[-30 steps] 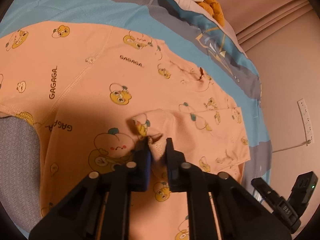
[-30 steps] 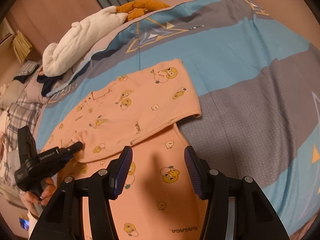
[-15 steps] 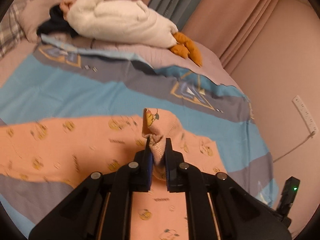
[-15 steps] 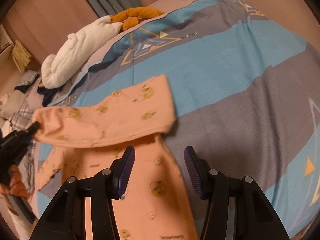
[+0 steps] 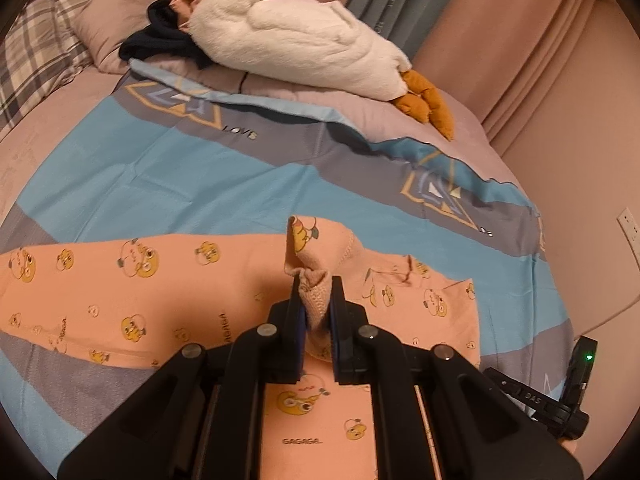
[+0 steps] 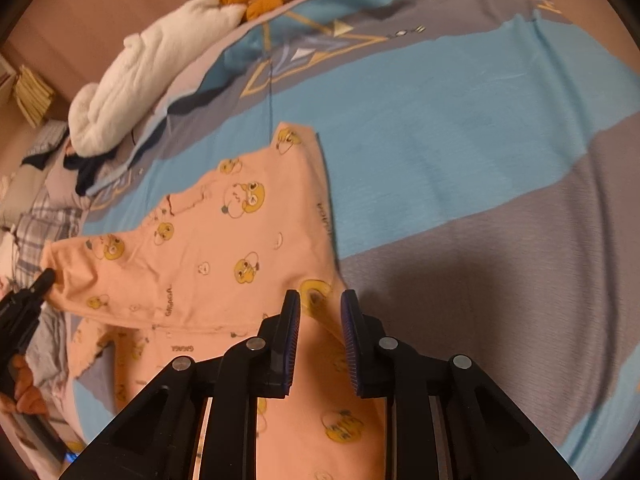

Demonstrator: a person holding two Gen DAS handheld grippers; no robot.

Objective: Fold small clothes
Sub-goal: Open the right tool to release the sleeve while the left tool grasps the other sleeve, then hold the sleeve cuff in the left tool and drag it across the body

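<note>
A small peach top (image 5: 132, 280) with yellow cartoon prints lies on the bed; it also shows in the right wrist view (image 6: 208, 248). My left gripper (image 5: 316, 296) is shut on the cuff of a sleeve (image 5: 312, 264) and holds it lifted above the garment. From the right wrist view the left gripper (image 6: 44, 280) shows at the far left, pinching the sleeve end. My right gripper (image 6: 320, 312) is open and empty, low over the garment's right edge, with a yellow print between its fingers.
The bed cover (image 6: 460, 152) is blue and grey striped. A white plush duck (image 5: 304, 40) with orange feet lies at the head of the bed, beside dark clothes (image 5: 160, 40) and plaid pillows (image 5: 32, 60). A wall socket (image 5: 628, 224) is at right.
My left gripper has lifted the sleeve cuff up and carried it across the garment, unfolding the sleeve outward. My right gripper has narrowed its opening and come closer to the garment's edge.
</note>
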